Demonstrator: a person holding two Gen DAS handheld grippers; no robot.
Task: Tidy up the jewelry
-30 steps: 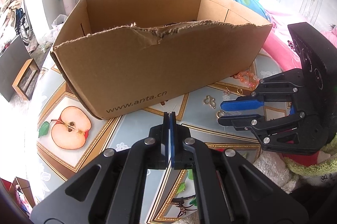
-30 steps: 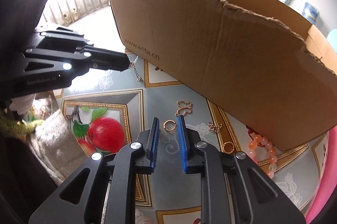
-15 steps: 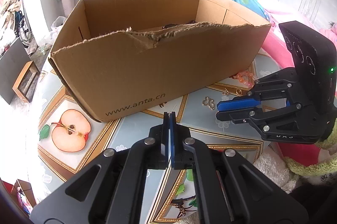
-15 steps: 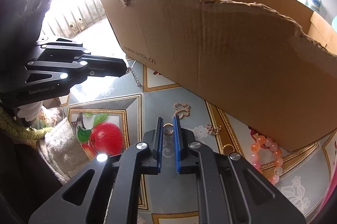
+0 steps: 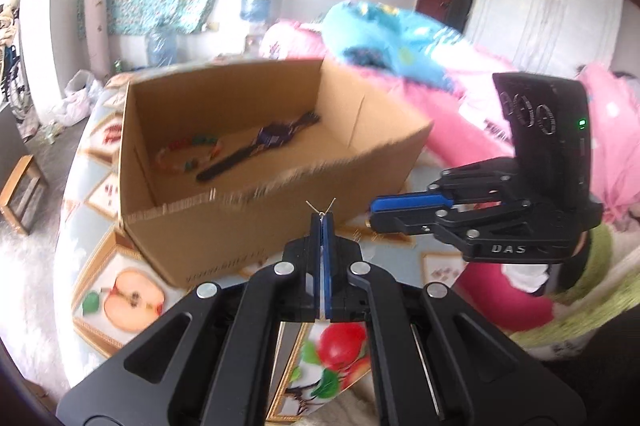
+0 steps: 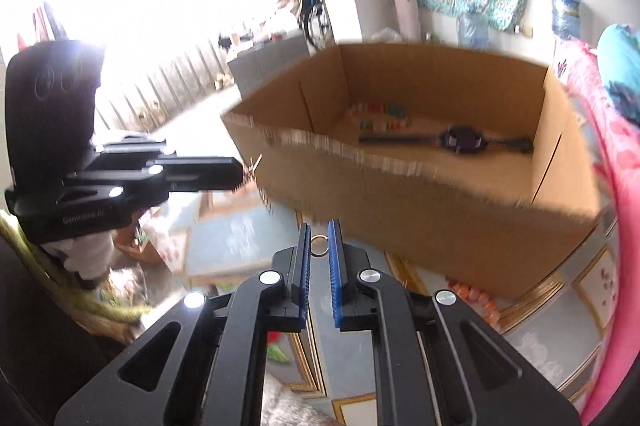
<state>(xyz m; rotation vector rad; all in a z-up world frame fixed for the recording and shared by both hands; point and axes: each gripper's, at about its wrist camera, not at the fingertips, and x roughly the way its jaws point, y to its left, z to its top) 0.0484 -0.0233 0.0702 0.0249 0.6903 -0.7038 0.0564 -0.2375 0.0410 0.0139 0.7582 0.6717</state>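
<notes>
An open cardboard box (image 5: 256, 226) (image 6: 460, 209) stands on the table. Inside lie a dark watch (image 5: 272, 137) (image 6: 460, 139) and a coloured bead bracelet (image 5: 184, 153) (image 6: 380, 115). My left gripper (image 5: 322, 216) is shut on a thin chain (image 5: 320, 205), held above the box's near wall; the chain also shows in the right wrist view (image 6: 256, 181). My right gripper (image 6: 319, 238) is shut on a gold ring (image 6: 319, 246), raised in front of the box; it also shows in the left wrist view (image 5: 376, 214).
Orange beads (image 6: 472, 300) lie on the tablecloth by the box's near right corner. The fruit-print tablecloth (image 5: 132, 300) covers the table. Pink and blue bedding (image 5: 400, 37) lies behind the box. The views are motion-blurred.
Both grippers have risen from table level to above the box rim, so its inside now shows. My right gripper closed on the gold ring and lifted it off the table.
</notes>
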